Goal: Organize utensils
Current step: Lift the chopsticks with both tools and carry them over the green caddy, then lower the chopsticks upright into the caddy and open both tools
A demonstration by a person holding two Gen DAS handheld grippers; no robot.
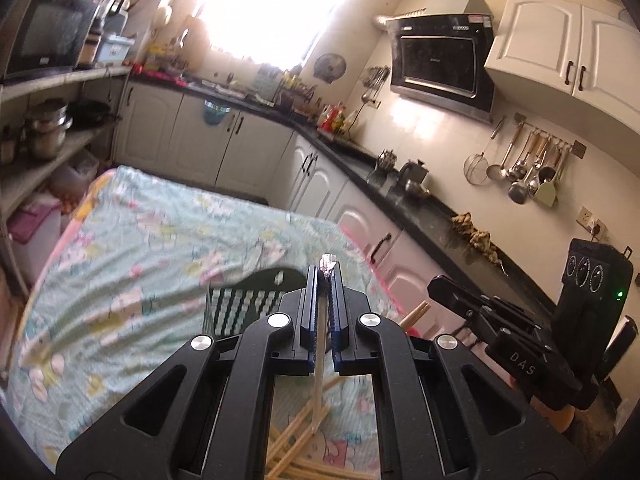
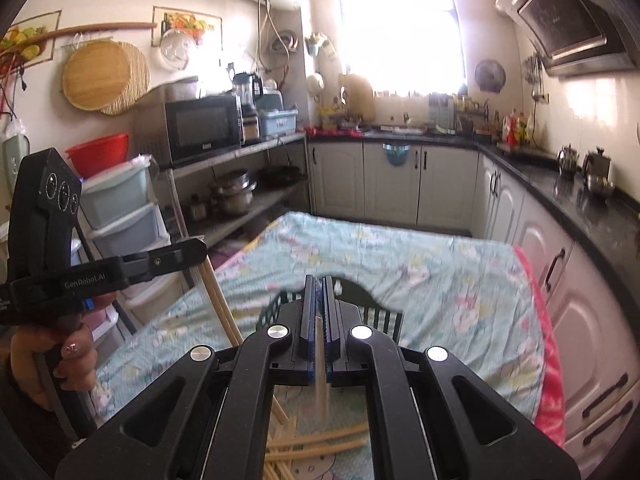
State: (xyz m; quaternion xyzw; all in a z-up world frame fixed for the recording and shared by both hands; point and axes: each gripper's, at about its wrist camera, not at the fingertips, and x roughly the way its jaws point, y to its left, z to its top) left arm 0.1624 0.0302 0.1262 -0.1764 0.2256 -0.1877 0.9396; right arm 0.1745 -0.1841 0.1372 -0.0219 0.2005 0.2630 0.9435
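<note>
The left gripper [image 1: 327,276] is clenched on a single chopstick [image 1: 319,364], the stick running down between the pads with its decorated tip poking past the fingertips; the right gripper [image 2: 319,284] is likewise clamped on its own chopstick [image 2: 320,364], which hangs down from between the closed pads; each stick seems pinched near its upper end so that the length hangs clear, probably to let it drop upright into a holder; just ahead of both grippers sits a dark slatted basket [image 1: 240,304], resting on the table's flowered cloth [image 1: 140,232] toward the near edge, a likely place for the sticks; below the grippers a loose heap of chopsticks [image 2: 316,446] lies crossed on the cloth at the near edge, not yet sorted; in the right wrist view a person's hand [image 2: 56,360] grips the left tool's handle; beyond the table's far edge stand kitchen cabinets [image 2: 392,184] and a dark countertop
</note>
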